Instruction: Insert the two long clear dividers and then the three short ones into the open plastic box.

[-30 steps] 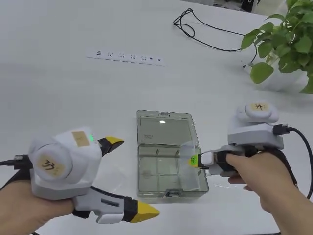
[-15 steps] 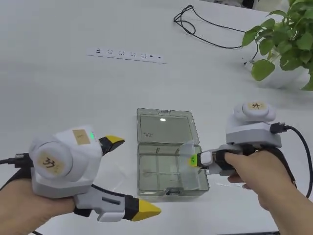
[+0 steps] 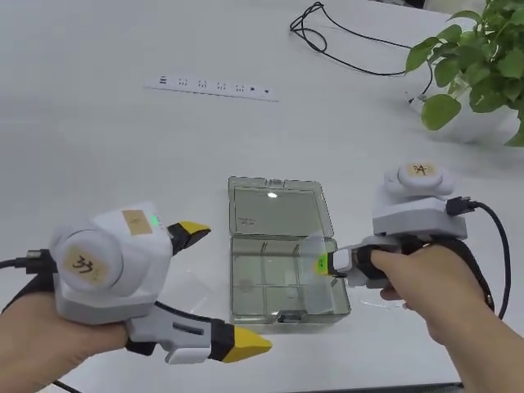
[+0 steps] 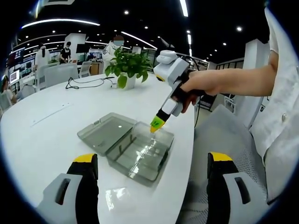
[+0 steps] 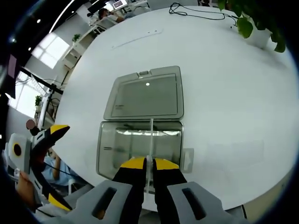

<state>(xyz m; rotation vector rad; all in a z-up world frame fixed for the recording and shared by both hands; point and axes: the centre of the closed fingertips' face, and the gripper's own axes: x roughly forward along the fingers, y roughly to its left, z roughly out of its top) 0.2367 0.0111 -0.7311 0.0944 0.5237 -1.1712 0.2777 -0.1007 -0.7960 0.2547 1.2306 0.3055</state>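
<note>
Grips a clear divider (image 5: 151, 136) upright in the right hand-held gripper (image 5: 149, 163), jaws closed on it, over the right half of the open plastic box (image 3: 232, 278) on the white bench (image 3: 123, 147), lid (image 3: 278, 209) laid flat behind. Holds the left hand-held gripper (image 3: 219, 291) wide open and empty, near the box's front left corner

1. The head view looks steeply down from the near edge of the table (image 3: 123, 147), with the box (image 3: 282, 262) low centre.
2. The left gripper view sits low beside the box, facing across it toward the plant (image 4: 127, 67).
3. The right gripper view looks down from close over the box.
4. All share the box; the left gripper view takes in the right gripper (image 4: 155, 125), the right gripper view the left gripper (image 5: 57, 164).
</note>
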